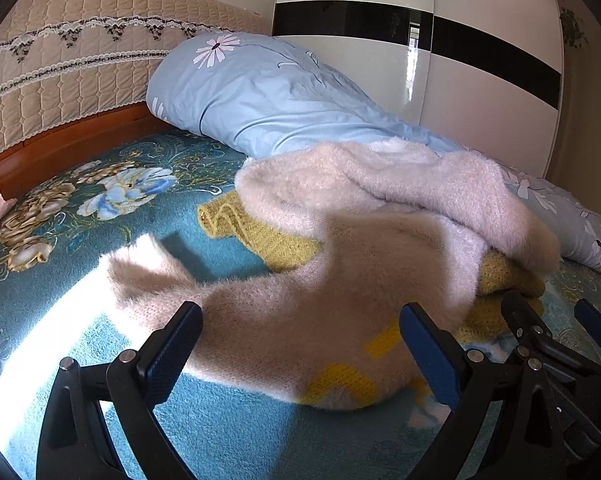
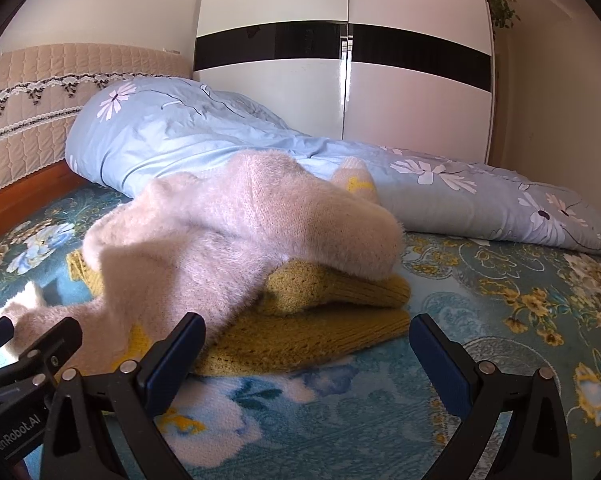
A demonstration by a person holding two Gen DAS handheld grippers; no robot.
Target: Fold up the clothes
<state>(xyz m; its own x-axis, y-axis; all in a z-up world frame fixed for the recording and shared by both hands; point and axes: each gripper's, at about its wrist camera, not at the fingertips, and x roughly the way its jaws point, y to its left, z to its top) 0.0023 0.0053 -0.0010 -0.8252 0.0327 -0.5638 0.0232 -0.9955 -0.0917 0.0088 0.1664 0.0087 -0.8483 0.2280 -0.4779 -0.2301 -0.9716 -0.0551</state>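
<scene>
Honestly the fuzzy pink sweater (image 1: 340, 280) heaped on the yellow knit (image 2: 320, 320) mid-bed looks light and floppy; left gripper (image 1: 300, 344) and right gripper (image 2: 306, 354) both gape empty; I'd pinch the near hem.

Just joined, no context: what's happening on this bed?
A person holds two grippers over a bed for folding clothes. Both the left gripper and right gripper are open and hold nothing. A fluffy pink sweater lies crumpled across a folded mustard knit on the teal floral blanket. The pink one isn't folded yet.
</scene>
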